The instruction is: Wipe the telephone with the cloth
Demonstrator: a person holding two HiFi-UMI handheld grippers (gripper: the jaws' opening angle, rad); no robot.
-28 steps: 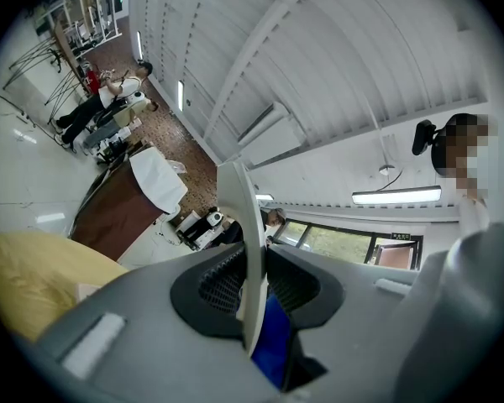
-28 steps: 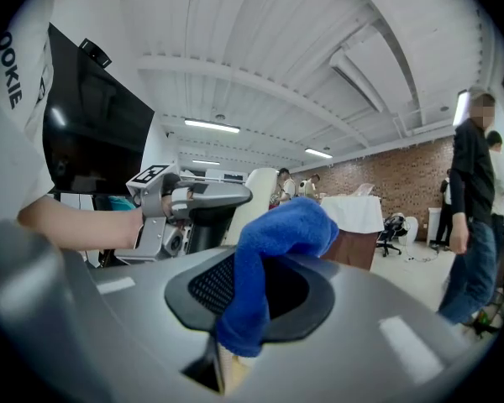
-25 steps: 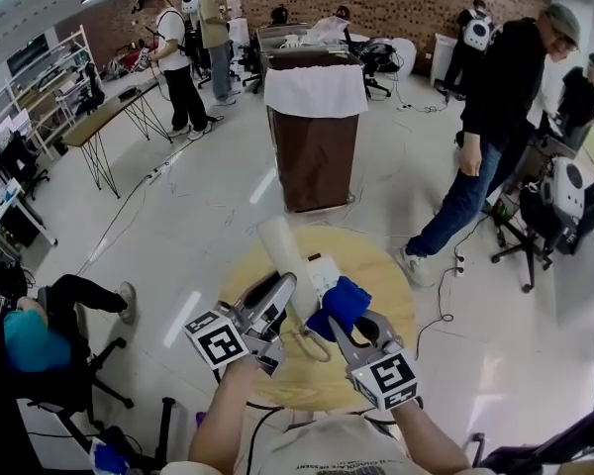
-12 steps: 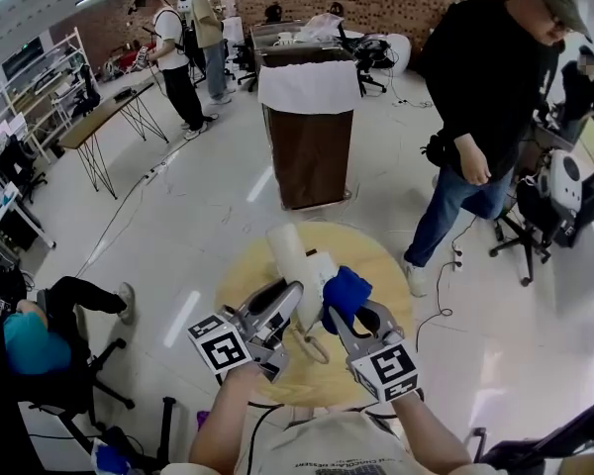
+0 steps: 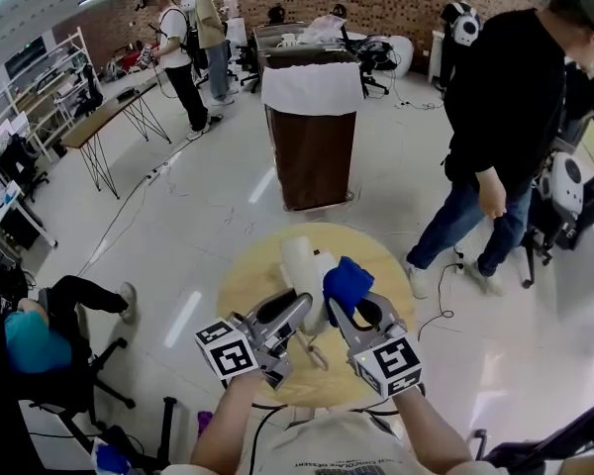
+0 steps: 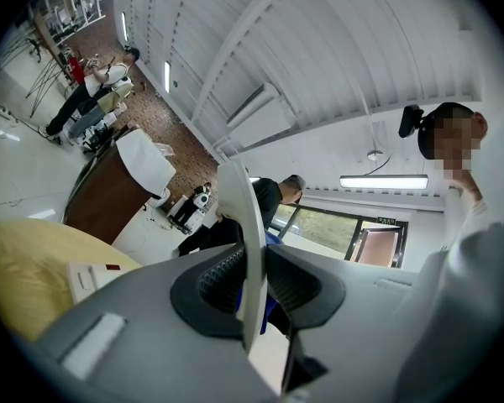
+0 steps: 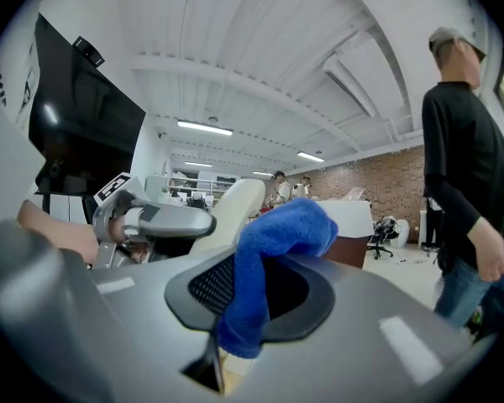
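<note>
In the head view, the left gripper [image 5: 295,311] holds the white telephone handset [image 5: 301,260] above the round wooden desk [image 5: 246,277], the handset pointing up and away from the person. The right gripper [image 5: 345,311] holds the blue cloth [image 5: 348,280] just beside the handset's right side, seemingly touching it. A curled cord [image 5: 313,350] lies on the desk between the two grippers, and a person in black [image 5: 505,97] stands on the floor to the right. In the left gripper view, the jaws of the left gripper [image 6: 252,290] are clenched on the handset [image 6: 239,217], which rises edge-on between the ribbed pads; a bit of blue shows behind it. The white telephone base [image 6: 88,280] rests on the yellow desk [image 6: 21,259] at lower left. In the right gripper view, the jaws of the right gripper [image 7: 248,299] grasp the bunched cloth [image 7: 269,242], whose upper fold lies against the handset [image 7: 231,201]. The left gripper [image 7: 151,221] shows at left and the person in black [image 7: 462,166] at right.
</note>
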